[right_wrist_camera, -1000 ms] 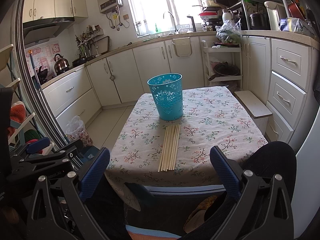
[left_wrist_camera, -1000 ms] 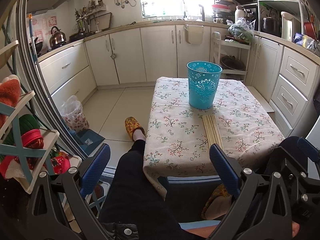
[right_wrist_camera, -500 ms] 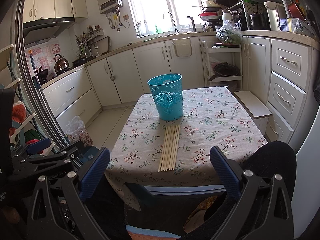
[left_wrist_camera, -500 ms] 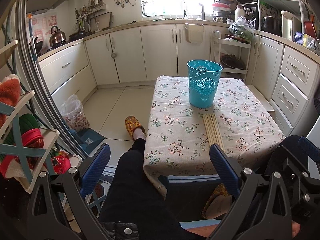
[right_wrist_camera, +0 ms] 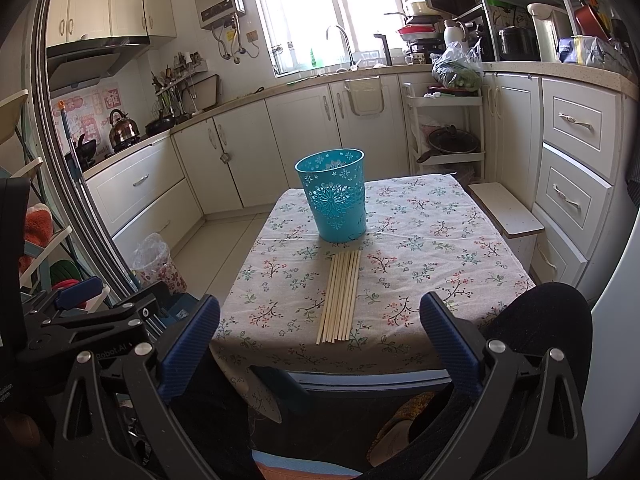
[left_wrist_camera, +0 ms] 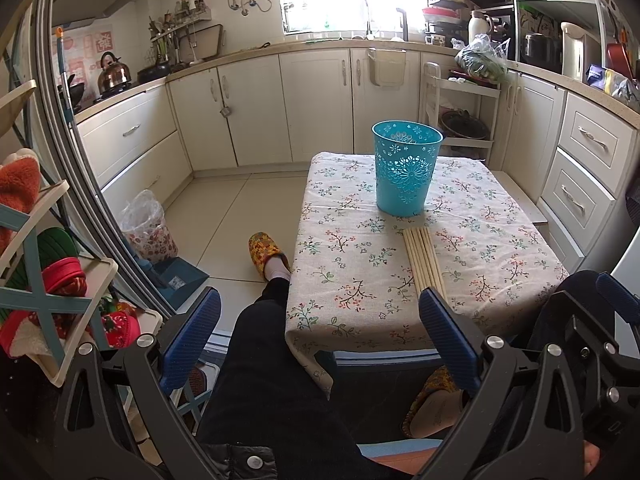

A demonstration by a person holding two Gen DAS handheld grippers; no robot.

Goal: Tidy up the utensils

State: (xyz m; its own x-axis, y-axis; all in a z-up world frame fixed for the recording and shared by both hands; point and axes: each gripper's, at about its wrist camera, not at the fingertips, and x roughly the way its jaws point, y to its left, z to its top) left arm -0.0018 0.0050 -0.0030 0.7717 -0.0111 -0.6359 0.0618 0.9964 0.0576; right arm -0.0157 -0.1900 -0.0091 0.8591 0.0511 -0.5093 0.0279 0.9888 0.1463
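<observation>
- Sitting low at near edge of small table (right_wrist_camera: 460, 240), draped in floral cloth; teal perforated bucket (right_wrist_camera: 334, 198) taken as landmark, upright toward far middle of tabletop.
- Lying flat just in front of bucket, on near side: bundle of pale wooden chopsticks (right_wrist_camera: 340, 294), side by side in tidy row, far tips close to bucket base but not clearly touching, near tips short of table's front edge.
- Left gripper (left_wrist_camera: 320, 340) held well back from bucket, off table's near-left corner, above a dark-trousered leg (left_wrist_camera: 276, 380); blue-padded fingers (left_wrist_camera: 190, 340) spread wide, nothing between them.
- Right gripper (right_wrist_camera: 318, 350) held back from bucket too, roughly centred on chopsticks, below and before table's front edge; blue fingers (right_wrist_camera: 450, 344) wide apart, gripping nothing.
- Seen from left wrist view: right finger pad overlapping near ends of chopsticks in frame only; contact not apparent.
- Left of bucket, on floor: yellow patterned slipper (left_wrist_camera: 266, 254) on a foot, bagged floral bin (left_wrist_camera: 148, 228) farther left.
- Beyond bucket: cream cabinets (right_wrist_camera: 288, 144) under a bright window; kettle (right_wrist_camera: 122, 126) on stove, far left of bucket.
- Right of bucket: white drawer units (right_wrist_camera: 576, 160) and low stool (right_wrist_camera: 506, 212) beside table.
</observation>
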